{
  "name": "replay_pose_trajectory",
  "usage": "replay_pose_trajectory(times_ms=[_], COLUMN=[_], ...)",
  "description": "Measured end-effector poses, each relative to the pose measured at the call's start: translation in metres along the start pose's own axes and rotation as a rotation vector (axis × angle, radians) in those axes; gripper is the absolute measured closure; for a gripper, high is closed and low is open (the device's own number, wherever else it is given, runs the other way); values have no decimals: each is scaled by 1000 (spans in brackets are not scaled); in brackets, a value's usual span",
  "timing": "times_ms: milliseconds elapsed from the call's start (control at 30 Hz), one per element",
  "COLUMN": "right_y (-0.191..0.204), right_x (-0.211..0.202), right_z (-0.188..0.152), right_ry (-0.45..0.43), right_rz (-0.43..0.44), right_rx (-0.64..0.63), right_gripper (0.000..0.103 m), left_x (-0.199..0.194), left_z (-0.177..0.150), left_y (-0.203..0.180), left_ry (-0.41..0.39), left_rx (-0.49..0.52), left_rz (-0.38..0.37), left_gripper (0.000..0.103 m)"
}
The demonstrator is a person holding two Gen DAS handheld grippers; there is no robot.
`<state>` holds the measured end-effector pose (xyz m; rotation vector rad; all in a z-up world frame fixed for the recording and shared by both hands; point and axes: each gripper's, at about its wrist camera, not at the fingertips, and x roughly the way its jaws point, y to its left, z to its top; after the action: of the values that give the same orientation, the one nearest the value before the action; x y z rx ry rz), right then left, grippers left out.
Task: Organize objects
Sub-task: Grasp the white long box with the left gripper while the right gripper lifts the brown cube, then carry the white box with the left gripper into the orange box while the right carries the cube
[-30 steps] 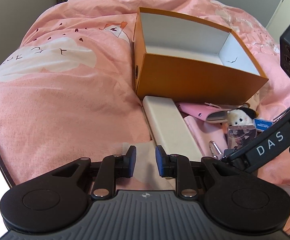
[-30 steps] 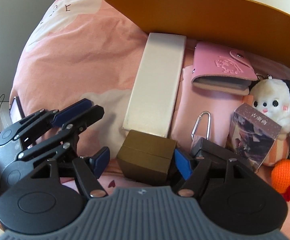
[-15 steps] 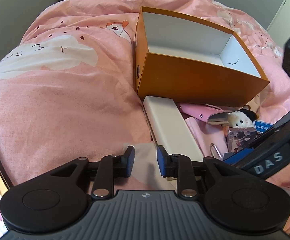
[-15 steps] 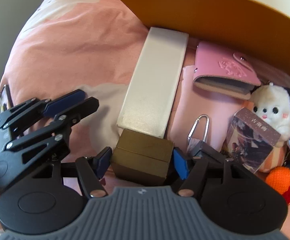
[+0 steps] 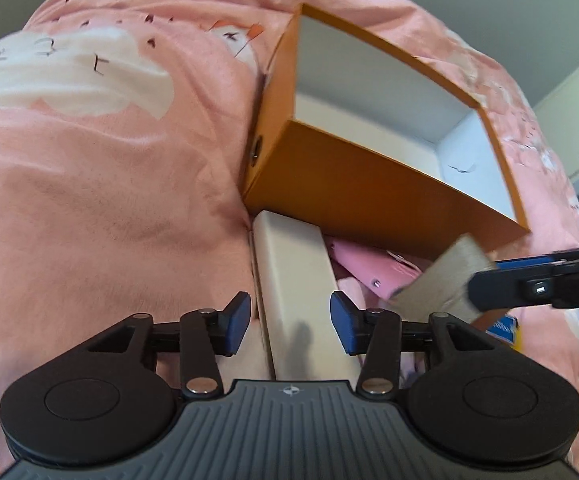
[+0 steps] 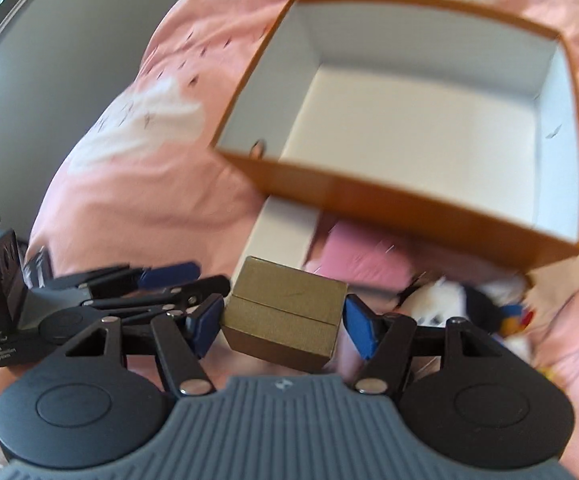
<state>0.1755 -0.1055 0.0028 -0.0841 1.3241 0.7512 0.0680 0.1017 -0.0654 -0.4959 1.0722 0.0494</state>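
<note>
- The right gripper point(image 6: 283, 326) holds a small gold-brown box point(image 6: 285, 312) between its blue pads, one pad pressed to each side; the box is off the bedding, tilted a little, its lid seam running across the near face.
- In the left wrist view the same gold-brown box point(image 5: 437, 280) shows blurred at about 3 o'clock, with a finger of the right gripper point(image 5: 529, 286) reaching in from the right edge.
- The orange box point(image 6: 369, 192), open-topped and white inside, sits on the pink duvet point(image 6: 129, 184) at about 12 to 1 o'clock from the held box; nothing shows on its white floor.
- The left gripper point(image 5: 287, 324) points down over the near end of a long white box point(image 5: 293, 280); its jaws have just been opening and stand at a middling width, one pad on each side of the box and not pressing on it.
- The long white box lies on the duvet with its far end against the orange box point(image 5: 369, 184) at 12 o'clock.
- A pink wallet point(image 5: 373, 268) lies just beside the white box toward 2 o'clock, below the orange box's near wall.
- In the right wrist view a white and black plush toy point(image 6: 449, 300) lies blurred at 3 o'clock of the held box; the left gripper point(image 6: 177, 280) sits at 9 o'clock.
</note>
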Motion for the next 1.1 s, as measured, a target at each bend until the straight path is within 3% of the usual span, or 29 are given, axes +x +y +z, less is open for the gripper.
replay_pose_trajectory(times_ms=[267,433,533,667,867,1000,1100], right_y=[-30,-39,-42,-43,-44,-46,-47], right_x=[-7,-6,-3,2,4,0,-3], right_z=[5,4,4,5,2,-2,-5], right_ry=[-71,-97,-101,-94,-98,-107,-113], right_rz=[-68,-91,-85,-68,-65,-69,-70], right_rx=[13,8,15,35,51,55,57], right_gripper=[36,36,36,36,36,36,36], left_x=[45,62,75,76,64,47,34], left_z=[12,8,4,4,1,-5,-8], left_y=[9,18,25,25,17,7,-1], left_ry=[100,147,185,191,134,65,12], left_rx=[-93,-173,-238,-252,-234,-185,-136], left_rz=[-5,-64,-118,-122,-103,-74,-59], left_gripper=[47,33,33,35,50,64,69])
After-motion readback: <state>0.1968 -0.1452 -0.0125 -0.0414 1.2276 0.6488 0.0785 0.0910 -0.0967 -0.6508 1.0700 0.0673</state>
